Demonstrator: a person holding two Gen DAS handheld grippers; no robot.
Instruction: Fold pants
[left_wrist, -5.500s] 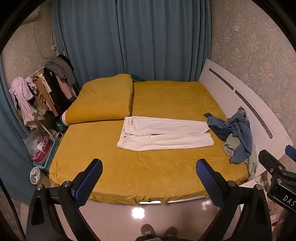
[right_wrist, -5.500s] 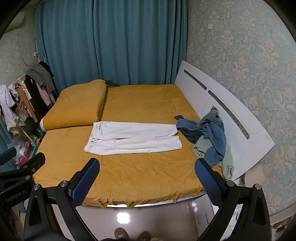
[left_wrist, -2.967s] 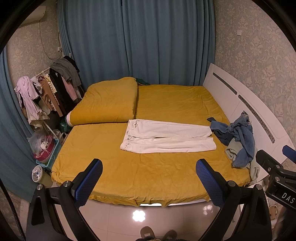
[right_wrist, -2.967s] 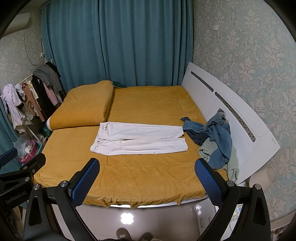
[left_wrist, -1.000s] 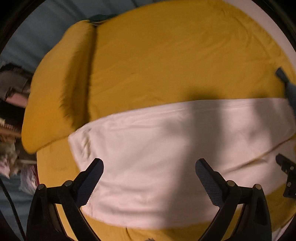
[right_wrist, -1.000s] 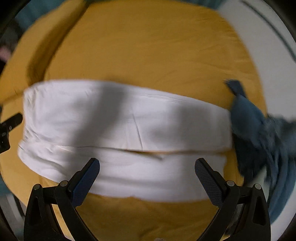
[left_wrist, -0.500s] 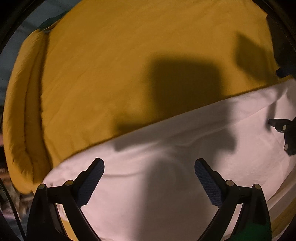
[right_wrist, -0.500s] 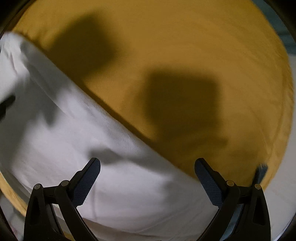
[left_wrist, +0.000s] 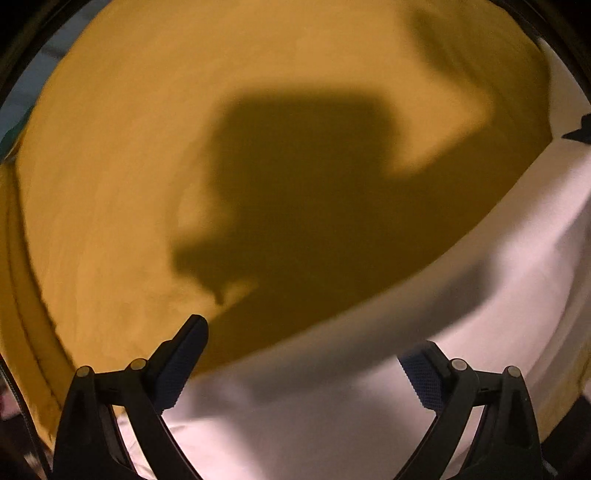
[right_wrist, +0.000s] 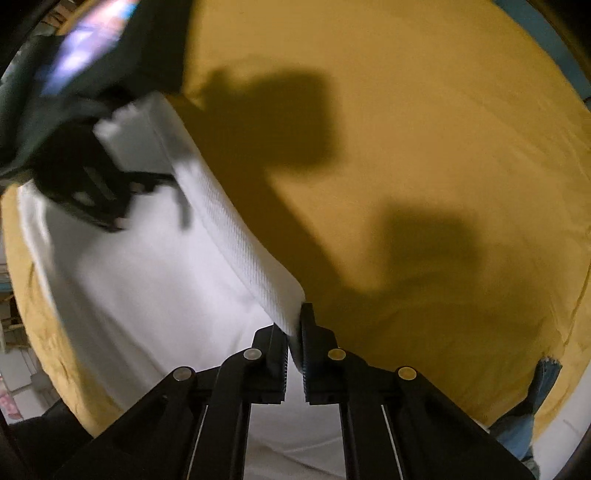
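Observation:
White pants (left_wrist: 480, 295) lie flat on the yellow bed sheet (left_wrist: 258, 129). My left gripper (left_wrist: 303, 369) points straight down just over their far edge. Its jaws are closing but still stand wide, with the cloth edge under and between the fingers and no pad pressing on it. In the right wrist view my right gripper (right_wrist: 293, 332) is shut on the far edge of the white pants (right_wrist: 147, 277), and a thick fold of cloth rises from its pads. The left gripper (right_wrist: 173, 195) shows blurred at the upper left, over the same edge.
Yellow sheet (right_wrist: 424, 129) fills the far side of both views, crossed by the grippers' shadows. Blue clothing (right_wrist: 539, 391) lies at the lower right near the bed's edge. A dark sleeve (right_wrist: 110, 55) hangs over the upper left.
Both grippers have sunk close to the bed. The right gripper went from wide open to shut on the pants' far edge. The left jaws have narrowed a little.

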